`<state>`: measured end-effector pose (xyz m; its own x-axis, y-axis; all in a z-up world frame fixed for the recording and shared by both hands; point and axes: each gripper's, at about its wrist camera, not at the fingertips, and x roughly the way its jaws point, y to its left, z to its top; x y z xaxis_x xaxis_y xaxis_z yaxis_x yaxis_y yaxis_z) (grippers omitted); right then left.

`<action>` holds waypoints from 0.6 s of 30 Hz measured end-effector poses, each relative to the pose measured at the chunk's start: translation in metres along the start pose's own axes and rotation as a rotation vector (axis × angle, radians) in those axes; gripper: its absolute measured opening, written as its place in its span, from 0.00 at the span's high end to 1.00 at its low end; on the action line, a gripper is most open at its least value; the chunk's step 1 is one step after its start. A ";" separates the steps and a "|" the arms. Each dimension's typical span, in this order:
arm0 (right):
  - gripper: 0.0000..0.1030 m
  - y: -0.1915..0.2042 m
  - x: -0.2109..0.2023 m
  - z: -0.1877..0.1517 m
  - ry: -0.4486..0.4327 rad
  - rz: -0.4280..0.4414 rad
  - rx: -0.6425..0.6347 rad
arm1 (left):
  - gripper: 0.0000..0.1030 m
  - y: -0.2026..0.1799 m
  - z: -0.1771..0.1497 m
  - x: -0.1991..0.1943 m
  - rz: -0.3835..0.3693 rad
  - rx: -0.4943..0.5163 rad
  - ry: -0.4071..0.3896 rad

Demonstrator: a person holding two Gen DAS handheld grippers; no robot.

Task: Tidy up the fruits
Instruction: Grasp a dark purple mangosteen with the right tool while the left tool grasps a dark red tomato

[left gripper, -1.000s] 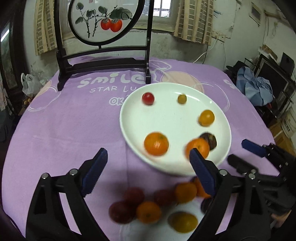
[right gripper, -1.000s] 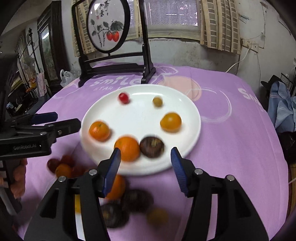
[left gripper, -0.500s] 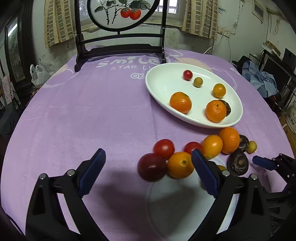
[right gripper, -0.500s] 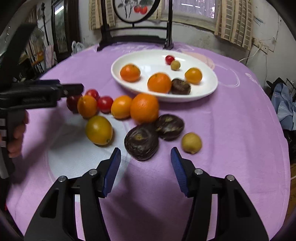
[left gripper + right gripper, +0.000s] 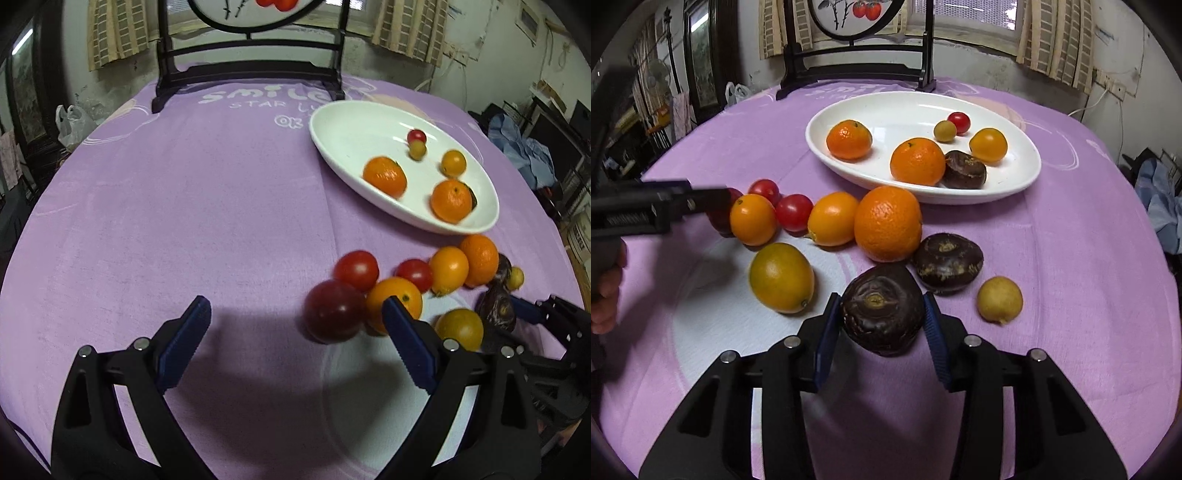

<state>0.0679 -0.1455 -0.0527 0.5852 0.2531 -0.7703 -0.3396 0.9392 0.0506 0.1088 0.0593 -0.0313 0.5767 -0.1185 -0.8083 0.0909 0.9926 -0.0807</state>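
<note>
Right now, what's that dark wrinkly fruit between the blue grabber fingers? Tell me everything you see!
The dark fruit is roundish, brown-black, with shiny wrinkled skin and a small tan stem scar facing the camera. It sits low on the purple tablecloth, near the big orange and another dark fruit. The right gripper has a blue finger pressed against each side. I can't tell what kind it is.
</note>
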 end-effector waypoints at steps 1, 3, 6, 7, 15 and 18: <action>0.57 -0.001 -0.002 0.000 -0.005 0.007 0.003 | 0.07 -0.001 -0.002 -0.001 -0.001 0.013 -0.002; 0.57 -0.001 -0.006 -0.002 -0.012 0.025 0.008 | 0.07 -0.003 -0.007 -0.003 0.004 0.049 -0.019; 0.57 0.000 -0.009 -0.002 -0.019 0.038 0.009 | 0.07 -0.003 -0.010 -0.001 0.016 0.071 -0.010; 0.57 0.000 -0.010 -0.002 -0.021 0.040 0.008 | 0.07 -0.003 -0.011 0.002 0.015 0.073 -0.001; 0.57 0.002 -0.013 -0.002 -0.027 0.053 0.003 | 0.26 -0.007 -0.009 0.019 0.024 0.100 0.004; 0.57 0.002 -0.012 -0.002 -0.025 0.055 0.005 | 0.29 -0.010 -0.007 0.026 0.040 0.113 -0.007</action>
<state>0.0586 -0.1477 -0.0446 0.5840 0.3100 -0.7502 -0.3683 0.9248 0.0954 0.1173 0.0465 -0.0549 0.5874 -0.0790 -0.8055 0.1579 0.9873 0.0183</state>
